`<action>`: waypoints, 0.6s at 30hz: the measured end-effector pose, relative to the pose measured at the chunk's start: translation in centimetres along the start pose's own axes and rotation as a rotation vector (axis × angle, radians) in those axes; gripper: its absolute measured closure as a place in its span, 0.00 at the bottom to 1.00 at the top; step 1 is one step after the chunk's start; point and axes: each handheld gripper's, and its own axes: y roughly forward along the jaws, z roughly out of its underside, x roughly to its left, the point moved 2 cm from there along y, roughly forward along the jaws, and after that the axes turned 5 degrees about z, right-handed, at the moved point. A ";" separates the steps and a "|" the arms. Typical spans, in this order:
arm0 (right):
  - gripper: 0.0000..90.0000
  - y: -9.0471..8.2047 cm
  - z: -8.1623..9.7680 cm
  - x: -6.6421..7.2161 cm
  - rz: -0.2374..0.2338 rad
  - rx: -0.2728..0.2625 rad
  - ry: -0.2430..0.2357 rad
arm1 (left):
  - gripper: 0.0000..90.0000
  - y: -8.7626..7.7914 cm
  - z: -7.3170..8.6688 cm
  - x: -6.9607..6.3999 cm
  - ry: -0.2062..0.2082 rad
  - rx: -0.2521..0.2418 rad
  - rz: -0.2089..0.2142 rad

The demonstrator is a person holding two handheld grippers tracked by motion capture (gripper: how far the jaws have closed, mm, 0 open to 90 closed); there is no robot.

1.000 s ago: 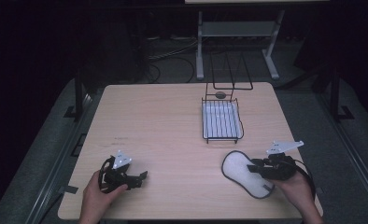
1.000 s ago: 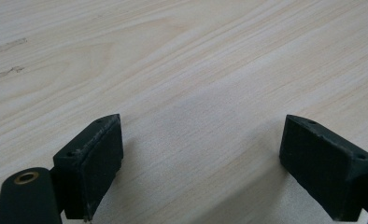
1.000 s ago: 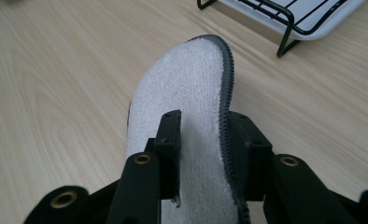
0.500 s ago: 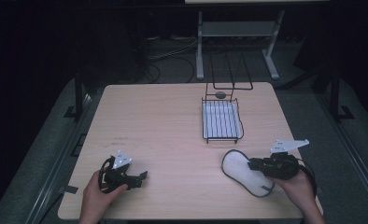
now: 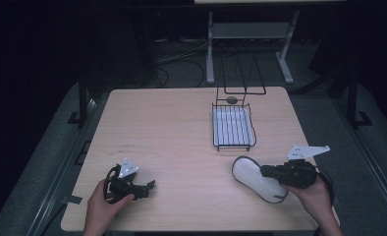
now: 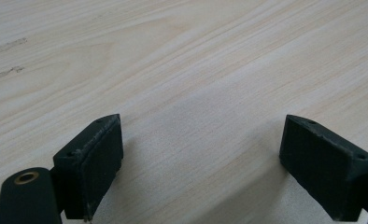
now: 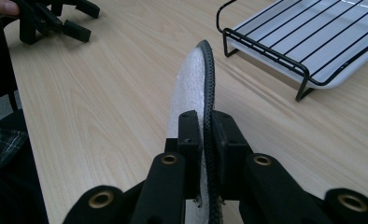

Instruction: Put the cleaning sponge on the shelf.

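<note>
I am gripping a white shoe insole (image 7: 191, 88) with a dark edge in my right hand-held gripper (image 7: 205, 135), whose jaws have just been closing and are now pressing on both faces of it. The insole is standing on its edge, tilted, near the bench's (image 5: 172, 128) front right corner, its far end pointing toward the wire rack (image 5: 234, 127) sitting right of the middle of the bench on a white tray. I am resting my left hand-held gripper (image 5: 142, 189) near the front left corner, its jaws standing wide apart over bare wood with nothing between them.
</note>
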 end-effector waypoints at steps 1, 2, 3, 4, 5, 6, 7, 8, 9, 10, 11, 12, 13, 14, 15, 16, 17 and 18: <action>0.92 0.0 0.0 0.0 0.000 0.000 0.000 | 0.14 0.0 0.0 0.0 0.000 0.000 0.000; 0.92 -0.1 -0.1 0.0 -0.003 -0.011 0.003 | 0.14 0.0 0.0 0.0 0.000 0.000 0.000; 0.92 -0.1 -0.1 0.0 -0.003 -0.011 0.003 | 0.14 0.0 0.0 0.0 0.000 0.000 0.000; 0.92 -0.2 -0.1 -0.1 -0.004 -0.015 0.005 | 0.14 0.0 0.0 0.0 -0.001 -0.001 0.000; 0.92 -0.2 -0.2 -0.1 -0.002 -0.023 0.006 | 0.14 0.0 0.0 0.0 -0.001 -0.001 0.000; 0.92 -0.4 -0.4 -0.2 0.001 -0.028 0.006 | 0.14 0.0 0.0 0.0 -0.002 -0.002 0.000; 0.92 -0.4 -0.4 -0.2 0.001 -0.028 0.006 | 0.14 0.0 0.0 0.0 -0.002 -0.002 0.000; 0.92 -0.4 -0.4 -0.2 0.002 -0.031 0.006 | 0.14 0.0 0.0 0.0 -0.003 -0.003 0.001; 0.92 -0.5 -0.5 -0.3 0.004 -0.035 0.005 | 0.14 0.0 0.0 0.0 -0.002 -0.002 0.001; 0.92 -0.5 -0.6 -0.3 0.005 -0.040 0.005 | 0.14 0.0 0.0 0.0 -0.002 -0.002 0.001; 0.92 -0.6 -0.7 -0.4 0.006 -0.042 0.006 | 0.14 0.0 0.0 0.0 -0.002 -0.002 0.001; 0.92 -0.7 -0.9 -0.5 0.010 -0.047 0.003 | 0.14 0.0 0.0 0.0 -0.002 -0.002 0.000; 0.92 -0.7 -0.9 -0.5 0.010 -0.047 0.003 | 0.14 0.0 0.0 0.0 -0.002 -0.002 0.000; 0.92 -0.7 -1.0 -0.6 0.012 -0.051 0.002 | 0.14 0.0 0.0 0.0 -0.002 -0.002 0.001; 0.92 -0.7 -1.1 -0.7 0.016 -0.054 0.002 | 0.14 0.0 0.0 0.0 -0.002 -0.002 0.001; 0.92 -0.8 -1.4 -0.9 0.021 -0.063 0.001 | 0.14 0.0 0.0 0.0 -0.002 -0.002 0.000; 0.92 -0.8 -1.4 -0.9 0.021 -0.063 0.001 | 0.14 0.0 0.0 0.0 -0.002 -0.002 0.001; 0.92 -0.8 -1.5 -1.0 0.019 -0.068 0.001 | 0.14 0.0 0.0 0.0 -0.002 -0.002 0.000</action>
